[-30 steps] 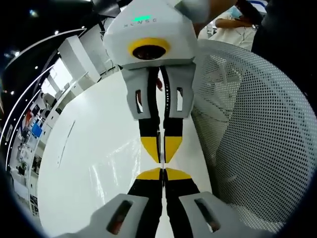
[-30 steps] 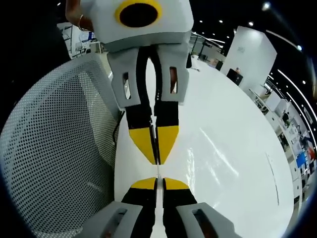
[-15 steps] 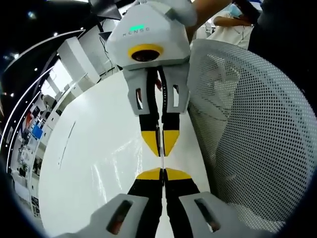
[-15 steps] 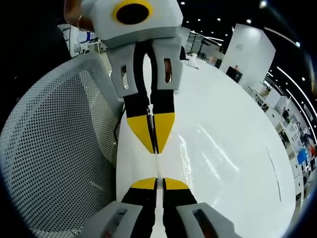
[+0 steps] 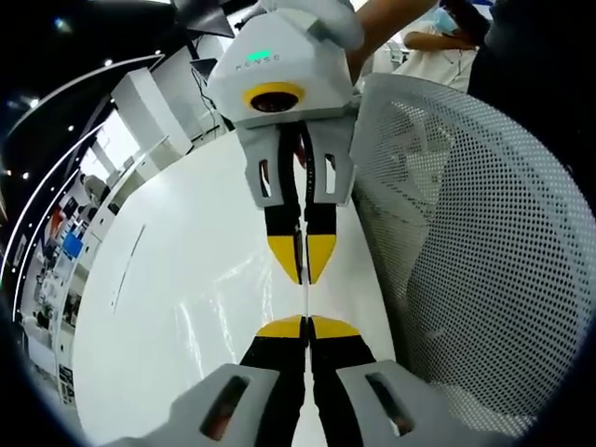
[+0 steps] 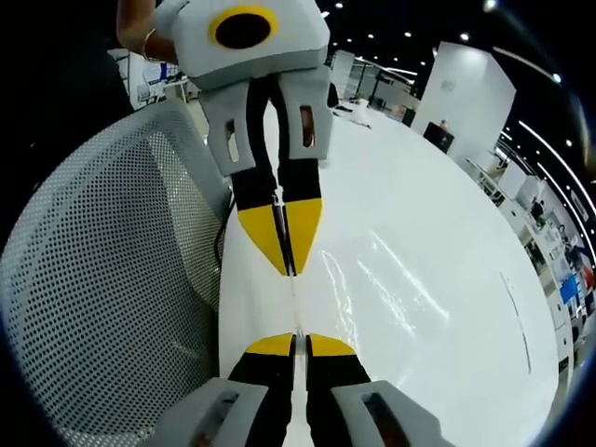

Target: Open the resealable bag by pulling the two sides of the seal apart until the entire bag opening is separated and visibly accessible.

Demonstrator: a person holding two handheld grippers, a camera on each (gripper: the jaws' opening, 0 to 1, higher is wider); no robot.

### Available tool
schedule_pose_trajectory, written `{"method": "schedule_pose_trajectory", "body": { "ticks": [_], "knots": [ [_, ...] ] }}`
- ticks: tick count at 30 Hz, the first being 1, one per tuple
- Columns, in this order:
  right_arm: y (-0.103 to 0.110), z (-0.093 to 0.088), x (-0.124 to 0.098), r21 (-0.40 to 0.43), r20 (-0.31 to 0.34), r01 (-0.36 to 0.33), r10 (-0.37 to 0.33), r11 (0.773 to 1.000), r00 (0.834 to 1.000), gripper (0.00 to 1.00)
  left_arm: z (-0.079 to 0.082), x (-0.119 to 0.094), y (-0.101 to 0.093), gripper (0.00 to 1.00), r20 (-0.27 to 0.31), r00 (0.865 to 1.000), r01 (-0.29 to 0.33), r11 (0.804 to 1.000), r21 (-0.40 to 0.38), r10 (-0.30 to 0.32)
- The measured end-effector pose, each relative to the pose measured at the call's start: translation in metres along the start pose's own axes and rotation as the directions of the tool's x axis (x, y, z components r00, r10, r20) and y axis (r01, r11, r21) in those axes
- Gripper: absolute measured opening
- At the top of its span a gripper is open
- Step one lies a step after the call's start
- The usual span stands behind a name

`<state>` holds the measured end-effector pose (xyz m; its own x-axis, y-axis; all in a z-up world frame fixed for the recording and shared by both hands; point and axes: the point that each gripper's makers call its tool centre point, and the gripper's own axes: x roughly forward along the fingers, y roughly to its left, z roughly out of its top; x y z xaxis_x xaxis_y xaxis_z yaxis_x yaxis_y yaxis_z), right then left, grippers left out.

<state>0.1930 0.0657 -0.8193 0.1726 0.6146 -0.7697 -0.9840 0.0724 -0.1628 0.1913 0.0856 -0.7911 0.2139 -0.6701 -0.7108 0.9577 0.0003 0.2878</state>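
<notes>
The clear resealable bag (image 5: pixel 305 298) shows as a thin see-through edge stretched between two facing pairs of yellow tips. At the bottom of the left gripper view, my left gripper (image 5: pixel 305 322) is shut on the near side of it. From above, my right gripper (image 5: pixel 304 276) is shut on the far side. In the right gripper view my right gripper (image 6: pixel 296 337) is shut on the bag (image 6: pixel 294 303), and my left gripper (image 6: pixel 288 267) hangs from the top, pinching the other side. A short gap separates the two sets of tips.
A glossy white table (image 5: pixel 158 279) (image 6: pixel 438 251) lies under both grippers. A white mesh chair back (image 5: pixel 466 242) (image 6: pixel 102 279) stands close beside them. A person's hand (image 5: pixel 391 14) holds the right gripper. Office furniture stands far off.
The two grippers have drawn apart: the gap between the facing yellow tips has widened over the last second, with the thin bag edge stretching between them.
</notes>
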Motion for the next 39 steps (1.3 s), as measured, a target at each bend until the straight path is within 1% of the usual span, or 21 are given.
{"method": "schedule_pose_trajectory", "body": {
  "ticks": [5, 8, 13, 17, 26, 30, 39],
  "knots": [
    [0.001, -0.004, -0.001, -0.002, -0.011, -0.002, 0.002, 1.000, 1.000, 0.00, -0.002, -0.001, -0.001, 0.00, -0.001, 1.000, 0.001, 1.000, -0.008, -0.001],
    [0.000, -0.010, -0.001, -0.012, -0.036, 0.003, -0.004, 1.000, 0.999, 0.00, -0.003, -0.002, -0.001, 0.00, -0.002, 1.000, 0.002, 1.000, -0.009, -0.002],
    [0.000, -0.011, -0.002, 0.003, -0.025, 0.005, -0.004, 1.000, 1.000, 0.00, -0.007, -0.004, -0.001, 0.00, -0.002, 1.000, 0.000, 1.000, -0.023, 0.000],
    [0.000, -0.015, -0.003, -0.001, -0.036, 0.005, -0.005, 1.000, 0.999, 0.00, -0.009, -0.005, -0.001, 0.00, -0.007, 1.000, -0.005, 1.000, -0.028, 0.005],
    [-0.004, -0.023, -0.008, 0.024, -0.046, 0.018, -0.017, 1.000, 0.999, 0.00, -0.013, -0.007, 0.001, 0.00, -0.013, 1.000, -0.017, 0.999, -0.044, 0.016],
    [-0.006, -0.027, -0.010, 0.036, -0.050, 0.026, -0.025, 0.999, 0.998, 0.00, -0.016, -0.007, 0.001, 0.00, -0.030, 0.999, -0.011, 0.999, -0.038, 0.009],
    [-0.009, -0.036, -0.014, 0.045, -0.067, 0.036, -0.033, 0.998, 0.997, 0.00, -0.022, -0.009, 0.003, 0.00, -0.041, 0.999, -0.017, 0.999, -0.046, 0.015]
  ]
}}
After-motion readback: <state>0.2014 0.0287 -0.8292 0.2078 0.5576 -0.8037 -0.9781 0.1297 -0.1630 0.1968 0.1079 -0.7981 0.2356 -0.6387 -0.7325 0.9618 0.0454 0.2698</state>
